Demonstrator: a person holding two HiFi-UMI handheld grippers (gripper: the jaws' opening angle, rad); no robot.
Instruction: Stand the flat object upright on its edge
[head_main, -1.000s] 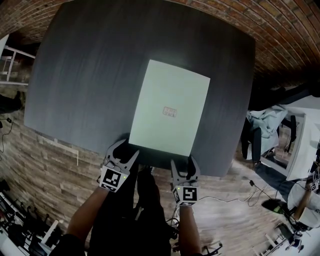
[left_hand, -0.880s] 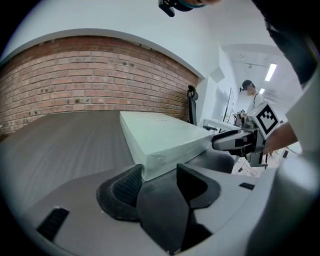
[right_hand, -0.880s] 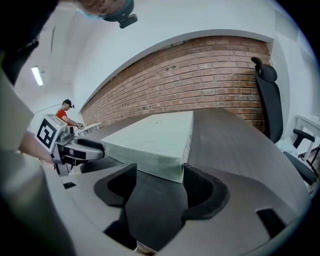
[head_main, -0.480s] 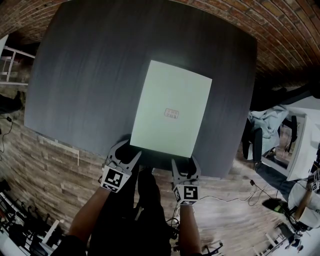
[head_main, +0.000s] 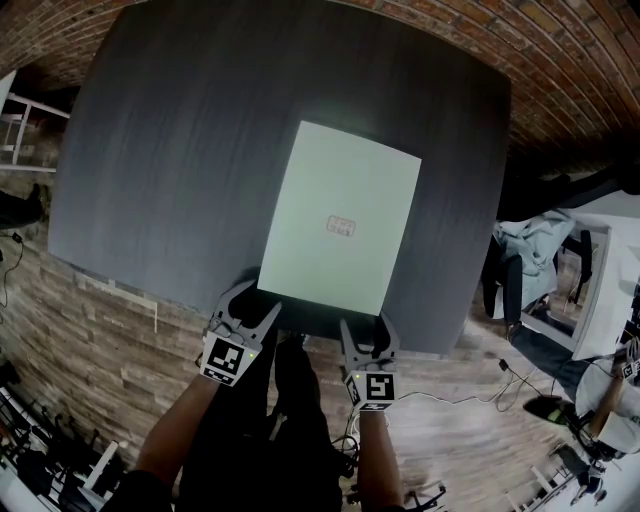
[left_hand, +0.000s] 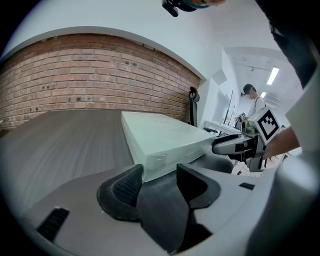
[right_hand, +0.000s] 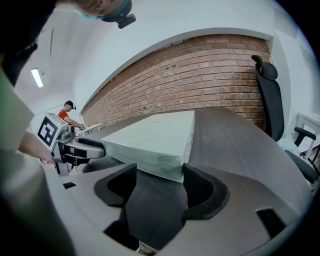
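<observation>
A flat pale-green wrapped pack (head_main: 340, 215) lies flat on the dark grey table (head_main: 180, 150), its near edge close to the table's front edge. My left gripper (head_main: 250, 302) stands open at the pack's near left corner. In the left gripper view that corner (left_hand: 160, 137) pokes in between the jaws of the left gripper (left_hand: 160, 181). My right gripper (head_main: 364, 325) is open at the near right corner. In the right gripper view the pack (right_hand: 155, 140) reaches between the jaws of the right gripper (right_hand: 157, 185). Each gripper shows in the other's view: right gripper (left_hand: 240, 145), left gripper (right_hand: 82, 149).
A brick wall (left_hand: 90, 75) runs behind the table. A black office chair (right_hand: 267, 95) stands at the table's far right. A white desk (head_main: 610, 270) and a person (left_hand: 255, 102) are off to the right. The table's front edge lies just under both grippers.
</observation>
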